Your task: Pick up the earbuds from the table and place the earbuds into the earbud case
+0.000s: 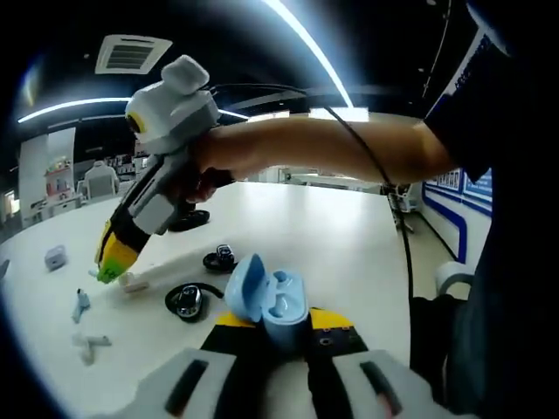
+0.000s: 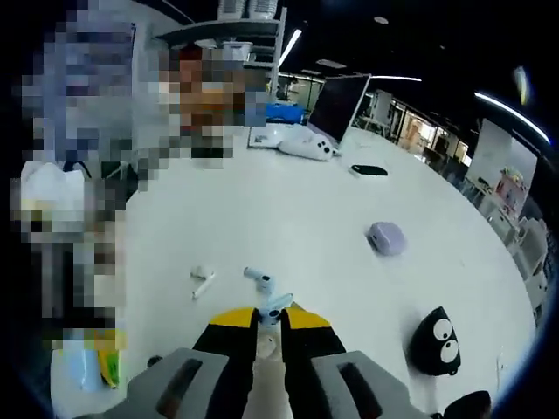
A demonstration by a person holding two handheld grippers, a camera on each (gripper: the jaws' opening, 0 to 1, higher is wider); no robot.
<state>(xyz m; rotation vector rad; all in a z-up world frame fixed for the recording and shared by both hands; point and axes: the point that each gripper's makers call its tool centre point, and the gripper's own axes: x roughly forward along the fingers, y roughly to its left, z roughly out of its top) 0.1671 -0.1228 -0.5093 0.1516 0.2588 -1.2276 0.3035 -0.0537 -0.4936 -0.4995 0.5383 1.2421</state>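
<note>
So the left gripper [image 1: 281, 336] has the case [image 1: 269, 301] pinched between its jaws, lid flipped open. It's pale blue and you can see the molded wells inside; they look empty from this angle, no bud sitting in them as far as I can tell.

In the left gripper view the right gripper [image 1: 106, 269] comes in held by a hand [image 1: 203, 175], tip down at the table [image 1: 349, 236], close to a white bud [image 1: 133, 281]. Can't tell from there how its jaws stand.

The right gripper view is clearer: right gripper [image 2: 269, 325] is clamped on a light-blue bud [image 2: 272, 312] right at the tips. Another bud [image 2: 258, 278] lies on the table [image 2: 288, 209] just past it, and a white one [image 2: 203, 281] sits off to the side.

Also on the table: a small lilac case [image 2: 386, 236], shut, and a black thing with googly eyes [image 2: 437, 340].
</note>
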